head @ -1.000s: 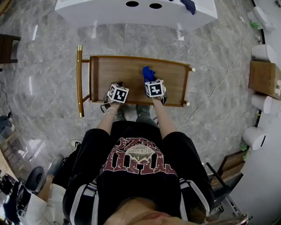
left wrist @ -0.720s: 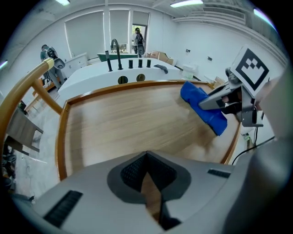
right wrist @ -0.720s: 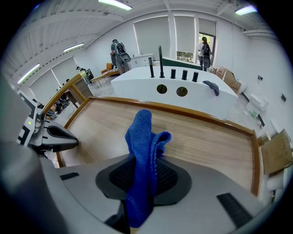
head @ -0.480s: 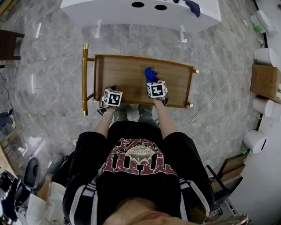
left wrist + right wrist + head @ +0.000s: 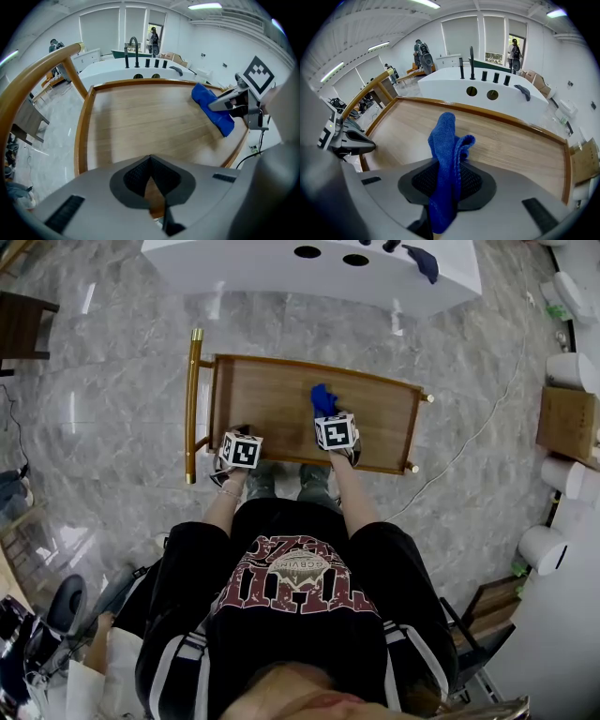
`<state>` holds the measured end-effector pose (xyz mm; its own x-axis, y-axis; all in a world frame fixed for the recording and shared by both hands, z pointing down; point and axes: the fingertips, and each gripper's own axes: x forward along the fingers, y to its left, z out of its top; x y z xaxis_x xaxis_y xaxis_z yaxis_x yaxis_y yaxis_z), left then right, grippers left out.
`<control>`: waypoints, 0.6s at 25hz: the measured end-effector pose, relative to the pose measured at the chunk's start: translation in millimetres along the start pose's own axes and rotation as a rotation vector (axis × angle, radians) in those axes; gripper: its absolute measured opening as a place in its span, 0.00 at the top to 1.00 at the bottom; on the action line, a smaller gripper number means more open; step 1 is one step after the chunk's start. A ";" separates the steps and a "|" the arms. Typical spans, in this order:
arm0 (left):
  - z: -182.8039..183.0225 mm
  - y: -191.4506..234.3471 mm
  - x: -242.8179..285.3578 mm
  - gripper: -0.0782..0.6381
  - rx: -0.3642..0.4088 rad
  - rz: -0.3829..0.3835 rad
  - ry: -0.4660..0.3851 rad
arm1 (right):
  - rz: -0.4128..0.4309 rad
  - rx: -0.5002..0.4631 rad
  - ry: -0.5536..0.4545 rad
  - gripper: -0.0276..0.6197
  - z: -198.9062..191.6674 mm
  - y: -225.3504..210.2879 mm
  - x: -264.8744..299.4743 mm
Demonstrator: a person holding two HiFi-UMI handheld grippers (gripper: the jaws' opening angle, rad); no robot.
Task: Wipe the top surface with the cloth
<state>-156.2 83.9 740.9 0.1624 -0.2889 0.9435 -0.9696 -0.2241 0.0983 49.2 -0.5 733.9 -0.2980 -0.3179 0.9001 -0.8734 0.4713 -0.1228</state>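
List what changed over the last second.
The left tongs, shut and empty, slid along the near edge toward the handle. The right tongs kept the blue cloth clamped on the wooden top, barely shifting.

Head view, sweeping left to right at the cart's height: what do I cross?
Gold handle bar → left gripper, fingers shut on nothing → right gripper shut on the blue cloth → bare stretch of the wooden cart top → cardboard box at the far right.

black shirt (image 5: 281, 638) | maroon print (image 5: 295, 579) | sleeves (image 5: 190, 657): white stripes, probably
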 end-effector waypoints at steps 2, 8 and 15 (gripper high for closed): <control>-0.3 1.4 0.3 0.82 -0.003 -0.008 -0.007 | 0.004 -0.006 0.006 0.80 1.9 5.9 2.4; 1.0 2.0 2.2 0.82 0.013 -0.035 -0.015 | 0.021 -0.019 0.007 0.80 9.8 24.3 10.4; 0.3 2.7 0.5 0.82 0.056 -0.045 -0.015 | 0.038 -0.059 0.001 0.80 18.2 44.8 13.0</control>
<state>-158.6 82.8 741.5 0.2085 -0.2912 0.9337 -0.9496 -0.2887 0.1220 -0.8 1.5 732.5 -0.3302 -0.2976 0.8958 -0.8372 0.5306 -0.1323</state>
